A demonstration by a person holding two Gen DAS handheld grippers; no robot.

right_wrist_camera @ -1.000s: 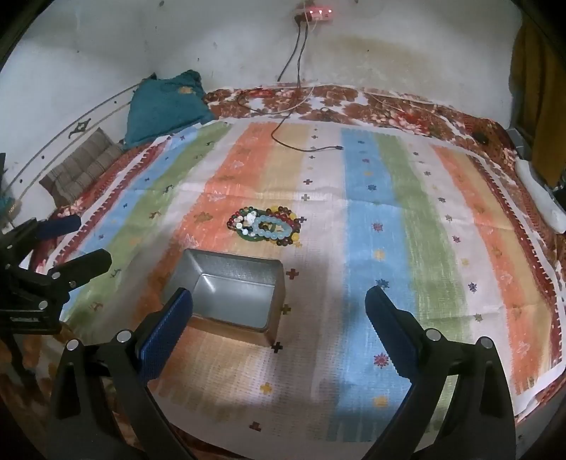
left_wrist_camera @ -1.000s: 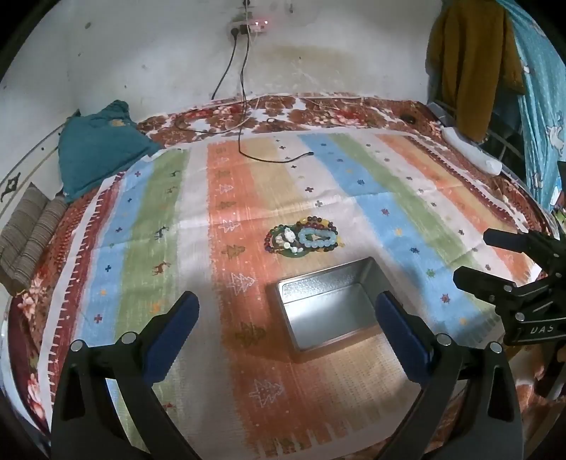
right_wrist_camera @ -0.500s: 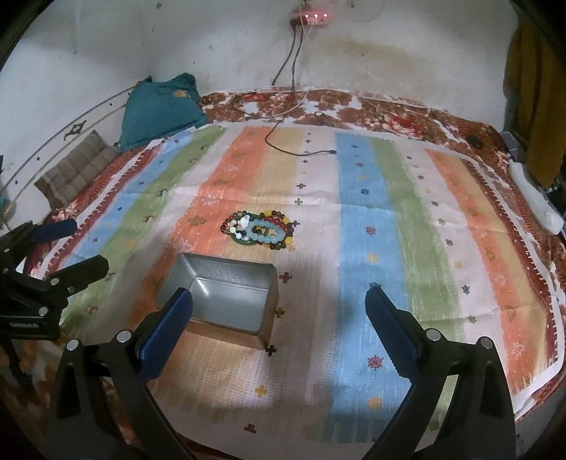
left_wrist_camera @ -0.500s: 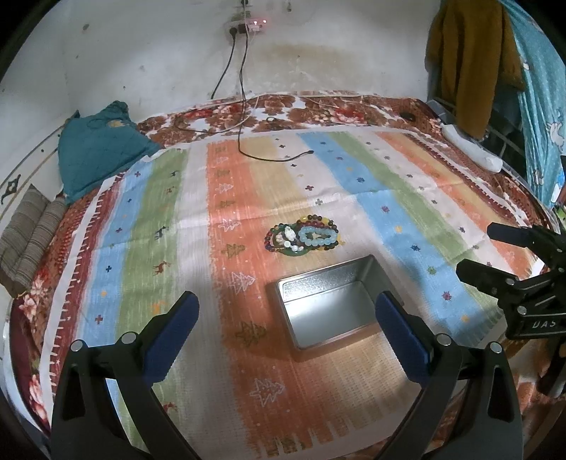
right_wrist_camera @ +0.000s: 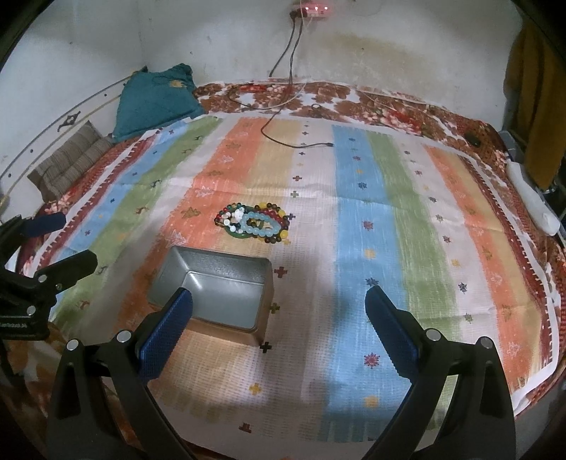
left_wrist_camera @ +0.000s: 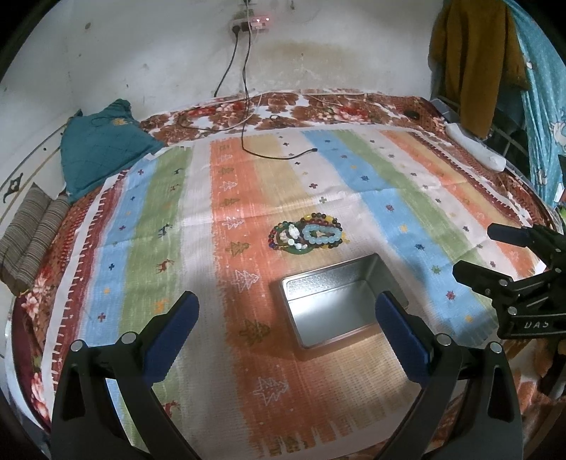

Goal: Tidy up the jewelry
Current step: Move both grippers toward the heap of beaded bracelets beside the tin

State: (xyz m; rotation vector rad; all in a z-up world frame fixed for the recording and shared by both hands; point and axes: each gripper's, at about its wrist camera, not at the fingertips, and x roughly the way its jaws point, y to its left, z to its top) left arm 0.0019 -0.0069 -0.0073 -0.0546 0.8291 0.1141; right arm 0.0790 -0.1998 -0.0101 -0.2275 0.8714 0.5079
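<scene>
A pile of beaded bracelets (left_wrist_camera: 307,234) (right_wrist_camera: 254,223) lies on the striped cloth, just beyond an open silver tin box (left_wrist_camera: 336,300) (right_wrist_camera: 215,288) that holds nothing. My left gripper (left_wrist_camera: 284,320) hovers open above the cloth, the box between its right finger and the middle. My right gripper (right_wrist_camera: 279,318) is open too, with its left finger over the box's near edge. Each gripper shows in the other's view: the right gripper (left_wrist_camera: 502,262) at the right edge, the left gripper (right_wrist_camera: 46,244) at the left edge.
The striped cloth (left_wrist_camera: 169,219) covers a floral bedspread (right_wrist_camera: 389,106). A teal cushion (left_wrist_camera: 99,148) and a striped cushion (left_wrist_camera: 32,233) lie at the left. A black cable (left_wrist_camera: 269,154) runs down from a wall socket (left_wrist_camera: 254,23). Clothes (left_wrist_camera: 470,60) hang at the right.
Both grippers have shifted slightly; the scene sits a little lower and closer in the right wrist view. Nothing was taken hold of.
</scene>
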